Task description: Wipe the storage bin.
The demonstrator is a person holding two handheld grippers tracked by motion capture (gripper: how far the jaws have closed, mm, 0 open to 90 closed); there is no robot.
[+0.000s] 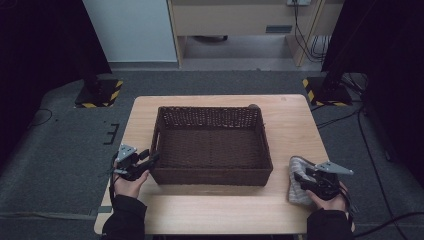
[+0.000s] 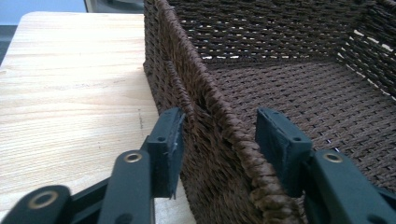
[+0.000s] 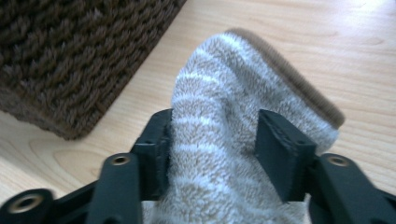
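1. Two grippers work a pale wood-grain worktop (image 1: 210, 210). The left gripper (image 1: 152, 159) straddles the near-left wall of the basket (image 2: 280, 84), jaws apart, not pinching.
2. Mid-worktop sits that rectangular basket, dark brown, coarsely woven.
3. Near right lies a fluffy, grey-and-white striped sock (image 3: 224, 140); the right gripper (image 3: 212, 140) is released, jaws flanking it.

Your desk (image 1: 210, 210) is pale wood on grey carpet (image 1: 60, 165). Past your claws, a white wall (image 1: 130, 30), a wooden cabinet (image 1: 235, 20), and two hazard-striped stand feet (image 1: 100, 92).
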